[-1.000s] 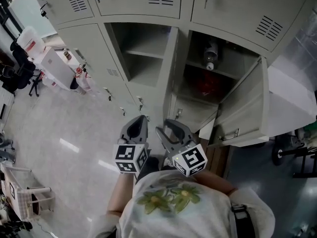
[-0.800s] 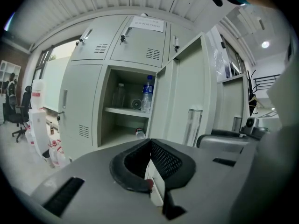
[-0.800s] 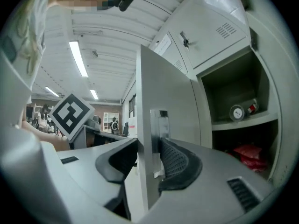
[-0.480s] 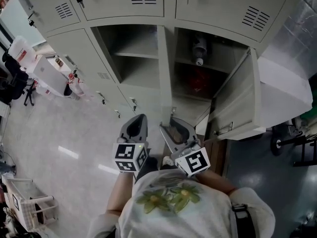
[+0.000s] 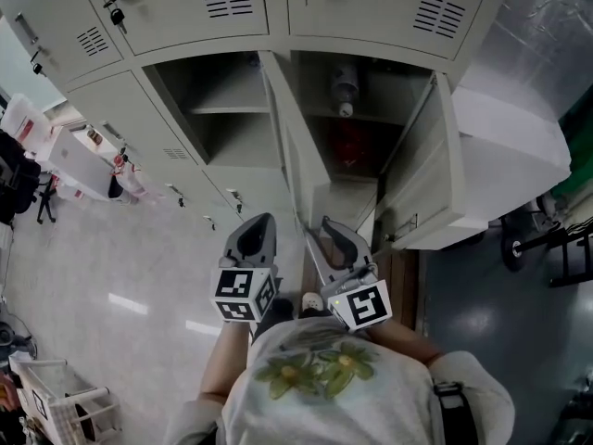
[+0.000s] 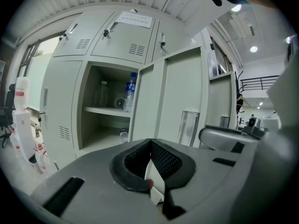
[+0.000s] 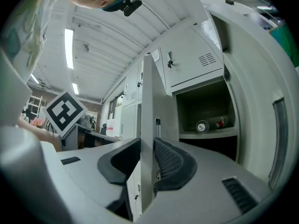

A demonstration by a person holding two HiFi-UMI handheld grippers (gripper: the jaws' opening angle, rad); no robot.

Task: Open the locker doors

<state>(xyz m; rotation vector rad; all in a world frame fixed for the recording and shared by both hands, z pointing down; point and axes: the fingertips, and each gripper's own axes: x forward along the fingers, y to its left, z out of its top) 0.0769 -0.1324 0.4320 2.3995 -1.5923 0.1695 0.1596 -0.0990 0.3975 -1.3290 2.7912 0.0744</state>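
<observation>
The grey lockers have two open compartments side by side. Between them an open locker door stands edge-on toward me. My right gripper is at its lower edge; in the right gripper view the door's edge fills the gap of the right gripper, whose jaws are closing with both pads against the panel. The right compartment holds a bottle, and its own door hangs wide open. My left gripper hovers left of the held door; the left gripper is shut and holds nothing.
Closed lockers with keys run above and to the left. A white cabinet stands right of the lockers, with wheeled gear beyond it. A white bin and cart sit at the left, and a wire basket at the bottom left.
The lockers have slid left in the head view. The right gripper's jaws have narrowed around the middle door's edge. The left gripper has kept its place.
</observation>
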